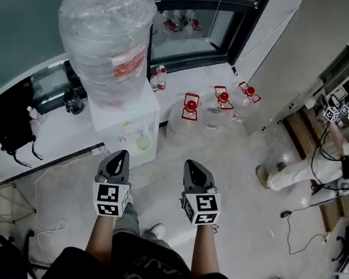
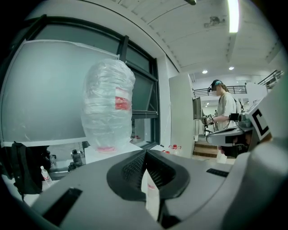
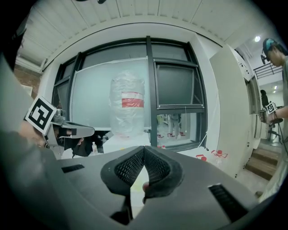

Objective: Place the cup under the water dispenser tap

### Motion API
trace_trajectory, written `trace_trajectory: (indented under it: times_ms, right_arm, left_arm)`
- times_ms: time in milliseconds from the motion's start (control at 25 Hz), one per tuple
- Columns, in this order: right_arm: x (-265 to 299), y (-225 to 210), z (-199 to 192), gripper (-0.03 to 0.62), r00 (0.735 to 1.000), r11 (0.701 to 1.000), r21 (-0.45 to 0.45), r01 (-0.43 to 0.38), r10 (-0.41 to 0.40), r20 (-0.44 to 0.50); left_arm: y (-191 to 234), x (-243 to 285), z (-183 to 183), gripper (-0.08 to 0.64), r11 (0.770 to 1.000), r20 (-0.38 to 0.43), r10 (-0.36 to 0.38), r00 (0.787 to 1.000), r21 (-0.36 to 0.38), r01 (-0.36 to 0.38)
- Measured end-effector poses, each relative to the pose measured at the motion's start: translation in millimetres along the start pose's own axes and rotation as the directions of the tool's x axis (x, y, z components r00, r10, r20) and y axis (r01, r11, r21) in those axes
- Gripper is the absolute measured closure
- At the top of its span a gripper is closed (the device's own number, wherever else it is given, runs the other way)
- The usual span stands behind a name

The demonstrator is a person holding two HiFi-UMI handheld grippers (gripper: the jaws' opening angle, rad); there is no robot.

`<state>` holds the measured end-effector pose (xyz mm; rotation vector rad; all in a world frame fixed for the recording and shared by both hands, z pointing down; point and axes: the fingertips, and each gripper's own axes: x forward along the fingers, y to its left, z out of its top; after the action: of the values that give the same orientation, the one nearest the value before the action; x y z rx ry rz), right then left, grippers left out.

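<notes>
The water dispenser (image 1: 128,123) stands ahead and to the left, a white box with a big clear bottle (image 1: 105,36) on top. A small pale greenish round thing (image 1: 143,143) sits at its front below the taps; I cannot tell whether it is a cup. My left gripper (image 1: 119,155) and right gripper (image 1: 195,165) hover side by side over the floor in front of the dispenser, both shut with nothing between the pads. The left gripper (image 2: 145,155) faces the bottle (image 2: 109,105). The right gripper (image 3: 144,150) has the bottle (image 3: 128,105) ahead, slightly left.
Several empty water jugs with red handles (image 1: 190,107) lie on the floor to the dispenser's right, below the window (image 1: 190,28). Two small bottles (image 1: 158,78) stand on the ledge. A person (image 1: 325,166) crouches at the right amid cables. A white pillar (image 1: 302,57) stands at the right.
</notes>
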<state>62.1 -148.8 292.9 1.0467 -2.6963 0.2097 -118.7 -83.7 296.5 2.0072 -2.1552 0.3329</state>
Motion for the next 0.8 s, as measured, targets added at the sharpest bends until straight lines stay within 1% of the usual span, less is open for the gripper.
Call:
trace_trajectory:
  times_ms: [120, 240, 480, 640, 800]
  right_arm:
    - [-4.1, 1.3, 8.9, 0.578, 1.0, 1.0, -0.02, -0.005, 0.006, 0.019]
    - [-8.8, 2.8, 12.8, 0.578, 1.0, 0.999, -0.037, -0.013, 0.013, 0.012]
    - [-13.8, 4.6, 32.0, 0.578, 0.998, 0.999, -0.042, -0.013, 0.015, 0.057]
    - [-20.6, 3.9, 44.3, 0.578, 0.997, 0.999, -0.05, 0.002, 0.002, 0.076]
    - [-24.9, 2.7, 52.5, 0.578, 0.996, 0.999, -0.046, 0.011, -0.007, 0.093]
  left_arm:
    - [2.6, -5.9, 11.0, 0.545, 1.0, 0.025, 0.01, 1.0, 0.0, -0.01]
    - [4.8, -12.5, 21.7, 0.545, 1.0, 0.04, 0.013, 0.999, 0.003, -0.014]
    - [4.1, -18.5, 45.2, 0.545, 1.0, 0.086, 0.004, 0.996, 0.004, -0.005]
    - [2.4, -24.0, 59.1, 0.545, 1.0, 0.099, -0.005, 0.995, 0.027, 0.002]
    - [6.6, -32.8, 66.2, 0.545, 1.0, 0.117, 0.0, 0.993, 0.015, -0.001]
